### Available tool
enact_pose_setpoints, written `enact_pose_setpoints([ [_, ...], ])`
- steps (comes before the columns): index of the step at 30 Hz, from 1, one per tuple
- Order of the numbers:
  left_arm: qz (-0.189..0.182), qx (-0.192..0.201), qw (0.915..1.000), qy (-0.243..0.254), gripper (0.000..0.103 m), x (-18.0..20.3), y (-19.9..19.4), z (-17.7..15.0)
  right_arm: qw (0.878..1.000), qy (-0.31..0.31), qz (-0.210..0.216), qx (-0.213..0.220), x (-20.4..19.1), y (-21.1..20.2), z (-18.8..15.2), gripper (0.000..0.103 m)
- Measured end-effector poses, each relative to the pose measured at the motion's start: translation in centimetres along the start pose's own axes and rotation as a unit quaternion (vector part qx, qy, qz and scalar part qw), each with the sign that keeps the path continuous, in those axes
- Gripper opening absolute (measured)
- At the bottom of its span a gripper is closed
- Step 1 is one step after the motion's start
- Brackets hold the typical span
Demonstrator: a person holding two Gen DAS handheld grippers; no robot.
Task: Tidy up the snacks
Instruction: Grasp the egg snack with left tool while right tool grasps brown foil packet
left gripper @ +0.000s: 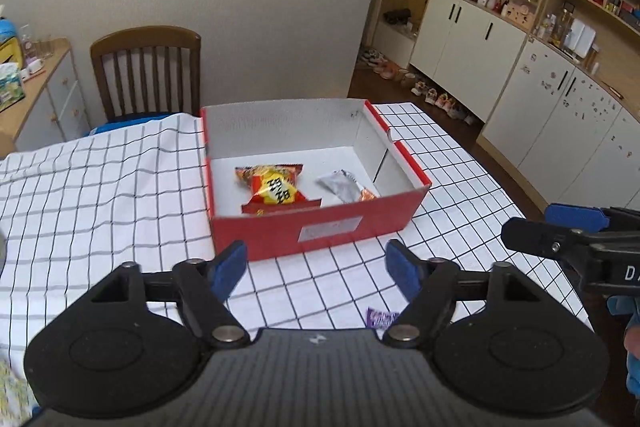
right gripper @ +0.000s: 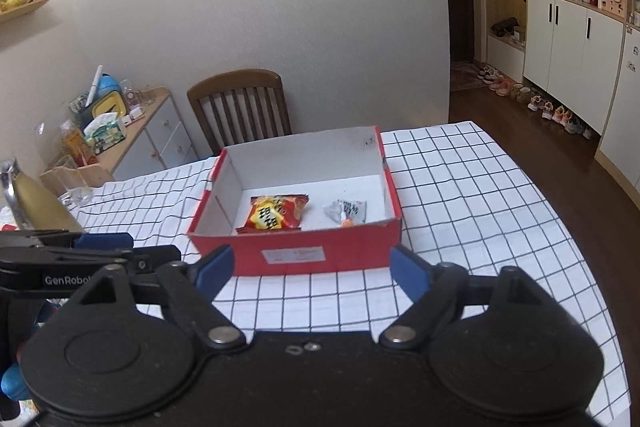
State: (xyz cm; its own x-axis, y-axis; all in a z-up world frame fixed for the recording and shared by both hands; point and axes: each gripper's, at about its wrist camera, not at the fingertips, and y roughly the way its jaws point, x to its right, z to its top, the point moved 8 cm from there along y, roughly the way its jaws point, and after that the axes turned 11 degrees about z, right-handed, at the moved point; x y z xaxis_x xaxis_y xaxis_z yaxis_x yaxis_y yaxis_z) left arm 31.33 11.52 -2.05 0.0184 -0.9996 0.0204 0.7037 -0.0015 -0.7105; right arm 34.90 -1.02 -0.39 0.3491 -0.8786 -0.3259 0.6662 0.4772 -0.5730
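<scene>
Snacks already sit in the red shoebox (left gripper: 320,227) on the checked desk (left gripper: 120,187): an orange-and-yellow packet (left gripper: 274,189) at its left, a silver packet (left gripper: 344,185) at its right. One purple packet (left gripper: 380,319) lies on the desk near you, just beneath your left gripper (left gripper: 316,267). Both this and your right gripper (right gripper: 312,267) have fingers spread wide, holding nothing. Lower the left one straight over the purple packet, pinch its middle, then lift clear of the box's near wall.
</scene>
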Motion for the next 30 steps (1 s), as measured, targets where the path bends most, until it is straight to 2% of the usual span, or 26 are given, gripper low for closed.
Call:
enact_pose_setpoints([
  [1, 0.001, 0.005, 1.0, -0.004, 0.087, -0.3, -0.5, -0.7, 1.0, -0.002, 0.0, 0.001, -0.2, -0.3, -0.4, 0.09],
  [5, 0.01, 0.008, 0.9999, 0.001, 0.087, -0.6, -1.6, -2.9, 1.0, -0.009, 0.001, 0.011, -0.8, -1.4, -2.4, 0.101],
  [18, 0.01, -0.034, 0.9993, 0.012, 0.087, -0.8, -2.7, -11.0, 1.0, 0.001, -0.028, -0.008, 0.8, -3.0, -9.6, 0.103],
  [25, -0.013, -0.089, 0.9957, 0.022, 0.087, 1.1, -1.4, -15.0, 0.998, 0.007, -0.048, -0.029, 2.5, -2.7, -12.3, 0.102],
  [30, -0.034, -0.139, 0.9894, 0.022, 0.087, 2.6, -0.1, -17.8, 0.997, 0.014, -0.063, -0.048, 4.1, -1.6, -13.8, 0.102],
])
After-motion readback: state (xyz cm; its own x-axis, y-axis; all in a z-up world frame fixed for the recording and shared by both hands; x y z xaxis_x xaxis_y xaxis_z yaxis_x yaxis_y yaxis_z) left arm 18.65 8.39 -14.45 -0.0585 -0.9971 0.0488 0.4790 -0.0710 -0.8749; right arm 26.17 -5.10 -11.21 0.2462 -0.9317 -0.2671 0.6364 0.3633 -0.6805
